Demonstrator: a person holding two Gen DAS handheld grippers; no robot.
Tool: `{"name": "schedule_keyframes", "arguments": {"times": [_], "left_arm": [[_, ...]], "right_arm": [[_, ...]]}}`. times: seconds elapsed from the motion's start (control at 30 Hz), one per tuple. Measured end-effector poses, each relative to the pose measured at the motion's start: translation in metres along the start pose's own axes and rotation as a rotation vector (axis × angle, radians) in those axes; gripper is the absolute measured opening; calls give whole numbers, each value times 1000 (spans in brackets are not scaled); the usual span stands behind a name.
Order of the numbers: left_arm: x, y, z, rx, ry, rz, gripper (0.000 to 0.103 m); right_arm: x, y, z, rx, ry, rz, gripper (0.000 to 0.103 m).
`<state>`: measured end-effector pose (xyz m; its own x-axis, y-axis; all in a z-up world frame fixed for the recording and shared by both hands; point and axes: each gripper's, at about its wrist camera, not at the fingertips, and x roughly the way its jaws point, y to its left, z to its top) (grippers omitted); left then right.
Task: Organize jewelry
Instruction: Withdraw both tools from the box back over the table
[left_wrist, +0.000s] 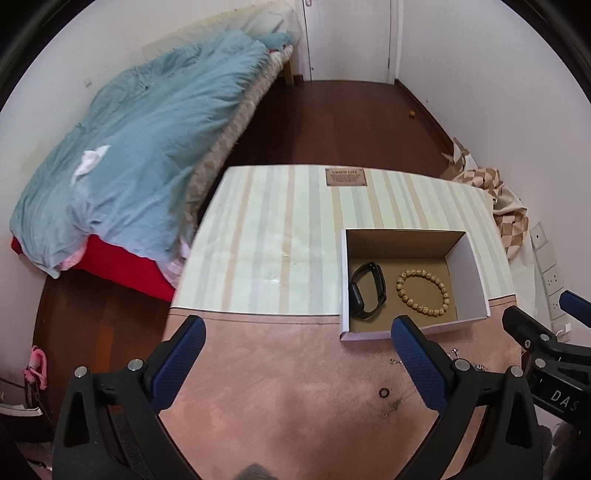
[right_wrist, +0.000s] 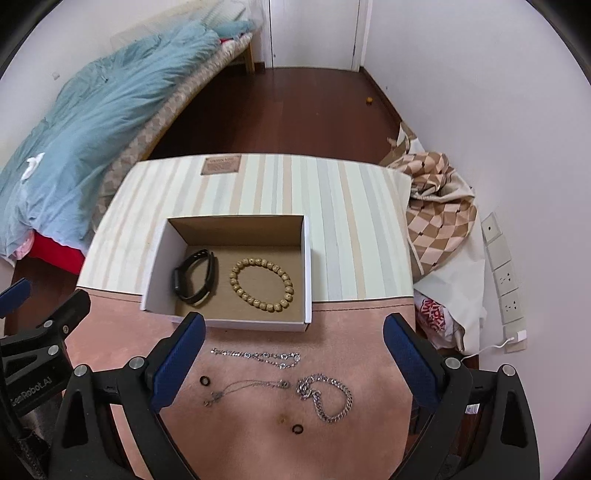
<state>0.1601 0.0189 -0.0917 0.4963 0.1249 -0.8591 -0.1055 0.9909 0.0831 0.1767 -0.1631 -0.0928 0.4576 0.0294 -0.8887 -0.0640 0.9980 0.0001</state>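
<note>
An open white cardboard box (right_wrist: 155, 273) (left_wrist: 476, 280) stands on the table. In it lie a black smart band (right_wrist: 194, 278) (left_wrist: 367, 290) and a tan beaded bracelet (right_wrist: 261, 284) (left_wrist: 423, 292). In front of it on the pink cloth lie a silver bracelet (right_wrist: 258, 356), a thin silver necklace (right_wrist: 251, 386), a thick silver chain (right_wrist: 327, 395), two black rings (right_wrist: 204, 380) (right_wrist: 297, 429) and a small gold ring (right_wrist: 282, 420). My right gripper (right_wrist: 293, 345) is open and empty above them. My left gripper (left_wrist: 299, 345) is open and empty, left of the box; a black ring (left_wrist: 384, 392) lies near its right finger.
The table has a striped cloth (right_wrist: 332, 206) at the back and a pink cloth (right_wrist: 351, 321) in front. A bed with a blue quilt (left_wrist: 140, 147) stands to the left. A checked cloth and bags (right_wrist: 439, 221) lie right of the table by wall sockets (right_wrist: 506, 280).
</note>
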Motion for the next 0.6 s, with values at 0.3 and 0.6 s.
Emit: {"name": "schedule_keyframes", "arguments": {"times": [0.3, 0.6], "left_arm": [[-56, 2, -16, 17, -85, -26, 102], [-82, 7, -28, 16, -129, -28, 102]], "right_arm": [[-60, 2, -22, 4, -98, -2, 98], [-91, 6, -38, 16, -148, 1, 98]]}}
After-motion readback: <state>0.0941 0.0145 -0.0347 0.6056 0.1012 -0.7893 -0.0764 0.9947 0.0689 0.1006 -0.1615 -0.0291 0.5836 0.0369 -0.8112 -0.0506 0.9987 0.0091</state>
